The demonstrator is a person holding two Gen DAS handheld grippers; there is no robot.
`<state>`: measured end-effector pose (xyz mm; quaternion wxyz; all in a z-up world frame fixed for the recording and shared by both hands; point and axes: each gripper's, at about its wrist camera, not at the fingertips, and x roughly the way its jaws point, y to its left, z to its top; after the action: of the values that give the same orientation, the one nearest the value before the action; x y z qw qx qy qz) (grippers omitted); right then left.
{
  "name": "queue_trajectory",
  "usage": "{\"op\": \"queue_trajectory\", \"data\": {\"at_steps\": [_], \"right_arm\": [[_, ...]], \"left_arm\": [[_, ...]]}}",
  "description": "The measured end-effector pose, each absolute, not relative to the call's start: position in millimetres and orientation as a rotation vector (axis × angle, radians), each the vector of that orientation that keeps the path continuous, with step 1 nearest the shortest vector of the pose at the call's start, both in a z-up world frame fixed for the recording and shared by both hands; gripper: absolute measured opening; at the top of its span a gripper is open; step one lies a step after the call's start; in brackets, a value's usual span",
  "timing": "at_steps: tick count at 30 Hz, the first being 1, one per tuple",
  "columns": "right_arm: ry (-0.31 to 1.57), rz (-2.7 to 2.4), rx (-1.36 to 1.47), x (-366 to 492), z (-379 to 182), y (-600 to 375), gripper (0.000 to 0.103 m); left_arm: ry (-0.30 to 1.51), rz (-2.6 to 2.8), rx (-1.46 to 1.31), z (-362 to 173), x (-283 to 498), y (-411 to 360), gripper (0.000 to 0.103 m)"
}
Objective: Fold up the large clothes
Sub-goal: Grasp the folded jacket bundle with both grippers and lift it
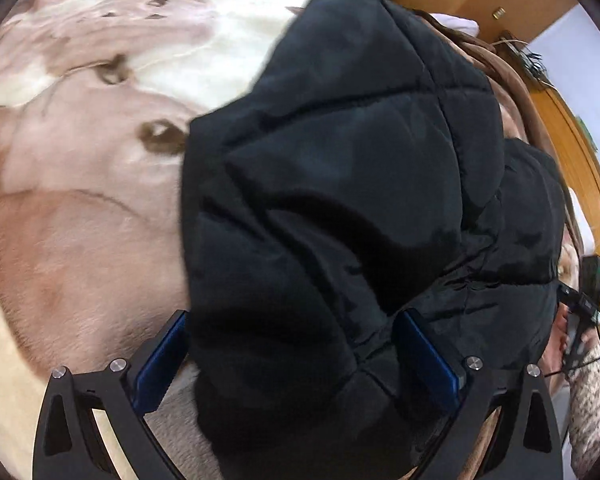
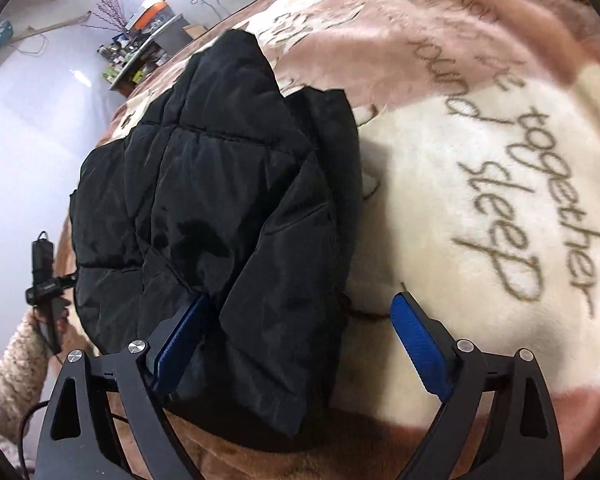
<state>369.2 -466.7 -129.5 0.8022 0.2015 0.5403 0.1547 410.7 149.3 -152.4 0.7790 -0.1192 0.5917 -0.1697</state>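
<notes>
I judge the fold nearly done: the black puffer jacket (image 2: 220, 200) lies as a thick doubled bundle on the pink and cream blanket (image 2: 480, 160), and what looks left is squaring it up and letting go. Both my grippers tilt steeply down over its near edge. My right gripper (image 2: 300, 320) stands wide open, one pad against the fabric, gripping nothing. My left gripper (image 1: 296, 340) straddles a bulky fold; I cannot tell whether it pinches.

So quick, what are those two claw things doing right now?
Left gripper: wide apart around the black quilted puffer jacket; grip cannot be told.
Right gripper: open, holding nothing.
</notes>
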Motion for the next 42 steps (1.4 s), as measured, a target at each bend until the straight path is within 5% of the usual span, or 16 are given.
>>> {"op": "queue_trajectory", "data": {"at_steps": [25,27,32,42], "right_arm": [[1.268,0.603,0.537,393.9,-163.6,-448.0,0.093],[1.271,0.594,0.523,392.9,-162.3,-449.0,0.093],[1.240,0.563,0.460,384.6,-148.2,-440.9,0.077],[1.196,0.468,0.293,366.1,-115.1,-415.8,0.057]], "left_arm": [[1.354,-0.484,-0.383,-201.0,433.4,155.0,0.103],[1.343,-0.478,-0.386,-196.9,435.3,152.1,0.100],[1.320,-0.500,-0.424,-191.0,430.1,153.8,0.071],[1.325,-0.414,-0.383,-176.0,430.8,146.5,0.055]]}}
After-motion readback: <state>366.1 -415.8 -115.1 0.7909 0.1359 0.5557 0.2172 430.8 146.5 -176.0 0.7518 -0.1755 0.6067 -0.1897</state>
